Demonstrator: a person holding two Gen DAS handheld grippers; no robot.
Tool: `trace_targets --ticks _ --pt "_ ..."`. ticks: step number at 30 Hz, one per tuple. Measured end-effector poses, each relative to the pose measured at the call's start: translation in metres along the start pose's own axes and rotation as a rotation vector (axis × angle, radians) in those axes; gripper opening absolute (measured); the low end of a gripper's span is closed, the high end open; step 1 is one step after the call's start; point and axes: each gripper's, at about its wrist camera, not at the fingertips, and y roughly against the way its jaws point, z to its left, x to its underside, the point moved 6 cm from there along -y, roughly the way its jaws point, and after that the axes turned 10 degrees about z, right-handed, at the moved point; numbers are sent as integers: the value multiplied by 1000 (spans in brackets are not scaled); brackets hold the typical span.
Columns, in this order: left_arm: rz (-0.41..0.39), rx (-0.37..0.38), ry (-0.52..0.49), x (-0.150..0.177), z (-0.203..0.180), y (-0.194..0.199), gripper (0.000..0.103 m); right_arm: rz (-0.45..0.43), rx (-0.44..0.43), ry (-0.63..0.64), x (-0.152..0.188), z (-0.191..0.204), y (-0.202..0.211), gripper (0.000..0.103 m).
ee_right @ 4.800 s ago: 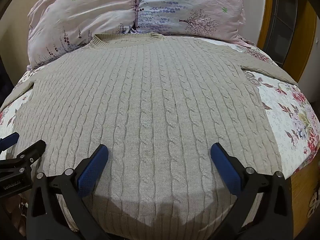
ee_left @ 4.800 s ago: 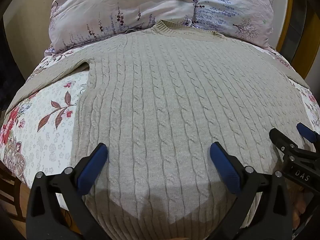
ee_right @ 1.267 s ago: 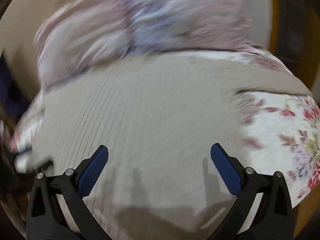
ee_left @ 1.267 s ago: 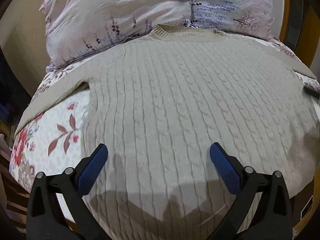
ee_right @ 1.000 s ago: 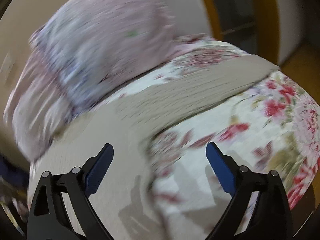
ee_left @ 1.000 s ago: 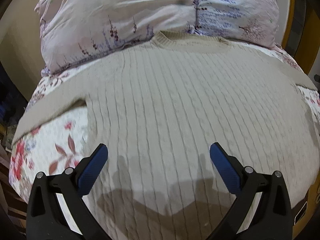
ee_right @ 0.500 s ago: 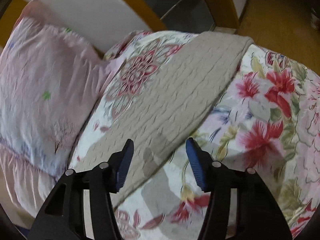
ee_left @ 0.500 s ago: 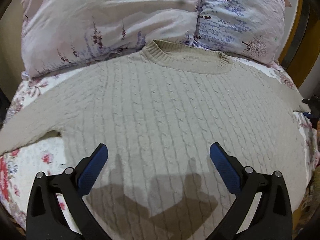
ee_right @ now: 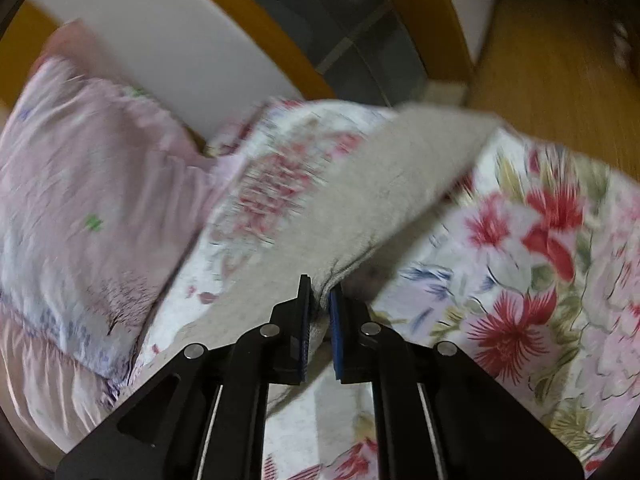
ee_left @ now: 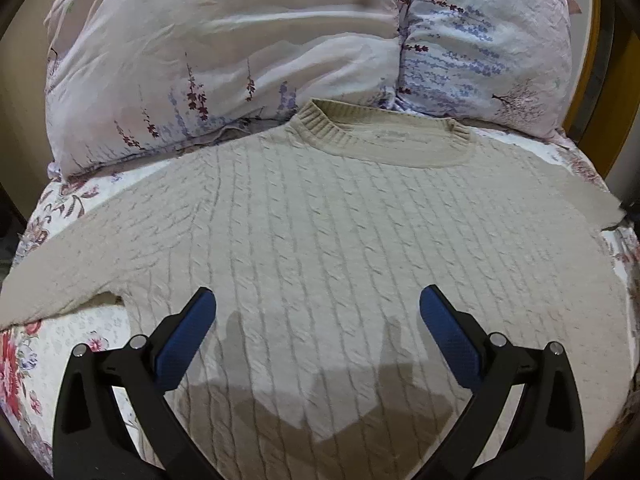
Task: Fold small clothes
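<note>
I see the beige cable-knit sweater [ee_left: 340, 232] flat on the floral bedspread [ee_left: 60, 344], collar toward the pillows [ee_left: 240, 52], my left gripper [ee_left: 318, 320] spread above it, my right gripper [ee_right: 319, 300] clamped on its sleeve [ee_right: 384, 184] at the bed's edge.

Left gripper [ee_left: 318, 312] is just hovering, angled down, blue pads spread wide with nothing pinched between them. Right gripper [ee_right: 320, 300] also points downward, jaws clamped tight together on a fold of the sweater sleeve [ee_right: 384, 196].
</note>
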Motion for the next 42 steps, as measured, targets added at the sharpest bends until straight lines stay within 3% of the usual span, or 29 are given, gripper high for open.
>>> trace_targets --ticks 7,13,16,22,24,26,28,36,37,38,40,42 --pt "9 8 23 1 5 -6 101 -17 -198 294 41 108 36 9" --pt "11 16 31 3 6 -5 101 157 -346 530 129 193 25 9" --pt "9 32 31 3 6 -4 101 267 -361 605 175 213 10 9" --pt "-12 210 68 3 5 2 101 407 -269 673 236 212 -28 10" --pt "-26 281 87 2 5 5 101 450 -280 615 236 203 -32 14" --pt "-43 349 117 1 6 9 101 481 -319 545 233 198 -34 35" --pt "-42 394 150 -1 8 10 101 470 -339 471 221 189 -33 44" --pt "31 547 247 -5 9 1 101 378 -278 223 175 159 -45 44" --pt "35 556 252 -5 9 0 101 360 -258 201 170 158 -46 40" --pt "42 571 261 -5 10 -1 100 337 -236 198 166 159 -47 27" --pt "49 595 282 -5 12 -3 99 249 -161 277 160 173 -40 17" --pt "57 625 304 -6 14 -4 96 171 -151 377 163 197 -28 14"
